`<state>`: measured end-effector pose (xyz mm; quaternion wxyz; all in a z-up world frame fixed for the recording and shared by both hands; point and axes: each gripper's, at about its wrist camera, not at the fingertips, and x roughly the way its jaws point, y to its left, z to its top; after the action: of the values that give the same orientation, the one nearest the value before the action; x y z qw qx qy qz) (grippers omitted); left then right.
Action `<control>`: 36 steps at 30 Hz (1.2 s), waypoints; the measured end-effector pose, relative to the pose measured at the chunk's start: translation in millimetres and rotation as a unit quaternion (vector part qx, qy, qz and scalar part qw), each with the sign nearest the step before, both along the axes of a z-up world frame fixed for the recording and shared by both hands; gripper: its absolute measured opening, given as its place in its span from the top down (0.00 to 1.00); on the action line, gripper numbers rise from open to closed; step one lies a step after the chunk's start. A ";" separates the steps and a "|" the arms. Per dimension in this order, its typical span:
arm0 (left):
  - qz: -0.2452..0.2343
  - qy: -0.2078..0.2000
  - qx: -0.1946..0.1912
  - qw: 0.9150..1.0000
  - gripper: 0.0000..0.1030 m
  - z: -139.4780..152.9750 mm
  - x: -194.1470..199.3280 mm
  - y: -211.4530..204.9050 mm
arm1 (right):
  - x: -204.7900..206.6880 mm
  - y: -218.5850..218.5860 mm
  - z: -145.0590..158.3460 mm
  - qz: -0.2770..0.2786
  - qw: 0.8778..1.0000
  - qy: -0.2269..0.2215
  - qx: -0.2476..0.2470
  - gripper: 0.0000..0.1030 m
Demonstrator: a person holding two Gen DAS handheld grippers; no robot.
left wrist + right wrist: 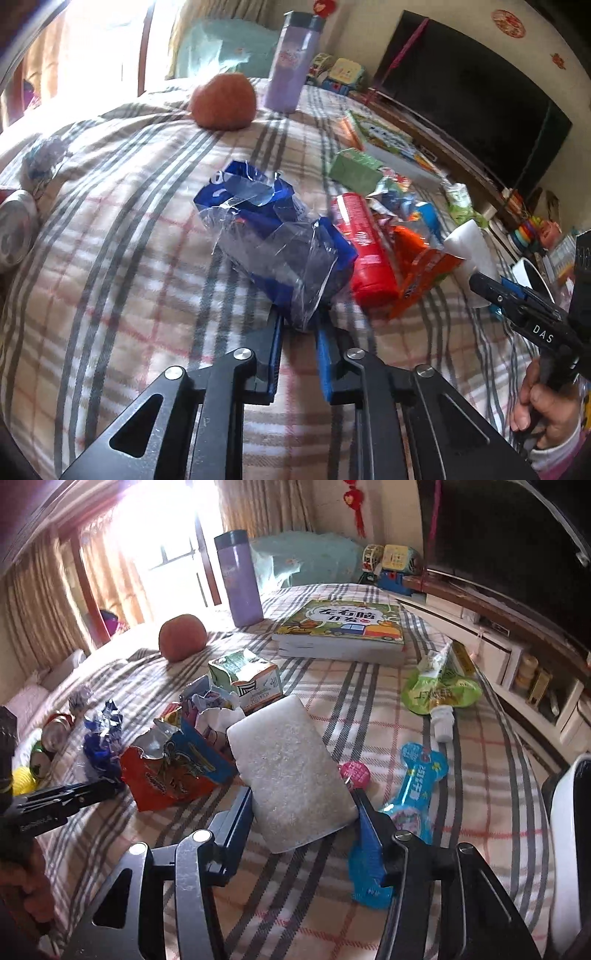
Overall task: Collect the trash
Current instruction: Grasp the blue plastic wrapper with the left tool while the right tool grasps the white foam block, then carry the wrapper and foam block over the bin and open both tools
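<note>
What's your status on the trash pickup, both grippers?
Left gripper shut on blue wrapper. Right gripper shut on white foam block. More wrappers still on bed; apple, book and flask behind.

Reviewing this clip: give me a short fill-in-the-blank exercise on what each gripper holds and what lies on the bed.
1. The left gripper is shut on a crumpled ____ wrapper.
2. The right gripper clamps a white ____ block.
3. The purple tumbler stands ____ on the plaid blanket.
4. Beside the tumbler lies a round orange-red ____.

Missing words: blue; foam; upright; fruit
</note>
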<state>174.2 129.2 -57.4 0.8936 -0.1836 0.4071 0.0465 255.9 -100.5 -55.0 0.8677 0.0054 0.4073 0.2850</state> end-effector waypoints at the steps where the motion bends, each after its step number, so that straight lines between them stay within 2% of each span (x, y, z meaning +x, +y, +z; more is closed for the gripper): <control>1: -0.006 -0.005 0.004 1.000 0.92 2.0 -2.1 -3.5 | -2.2 -2.1 1.1 -0.002 1.000 -0.001 0.003 0.49; 7: -0.044 -0.039 0.031 0.998 0.96 21.4 -13.5 -29.4 | -17.2 -24.1 10.0 -0.020 0.999 0.005 0.045 0.49; 15: -0.103 -0.060 0.031 0.992 0.96 30.0 -19.8 -59.7 | -33.5 -52.6 21.3 -0.050 0.996 0.004 0.079 0.49; 24: -0.173 -0.061 0.025 0.983 0.96 26.2 5.9 -100.1 | -42.9 -91.3 22.7 -0.095 0.992 0.010 0.087 0.49; 36: -0.232 -0.063 0.019 0.971 0.96 25.9 43.5 -145.6 | -54.9 -151.8 25.3 -0.159 0.983 0.010 0.089 0.49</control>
<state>217.8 -16.4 -31.5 0.9071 -0.0698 0.3806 -0.1656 200.9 -252.4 -29.7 0.8940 0.1502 0.3826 0.1783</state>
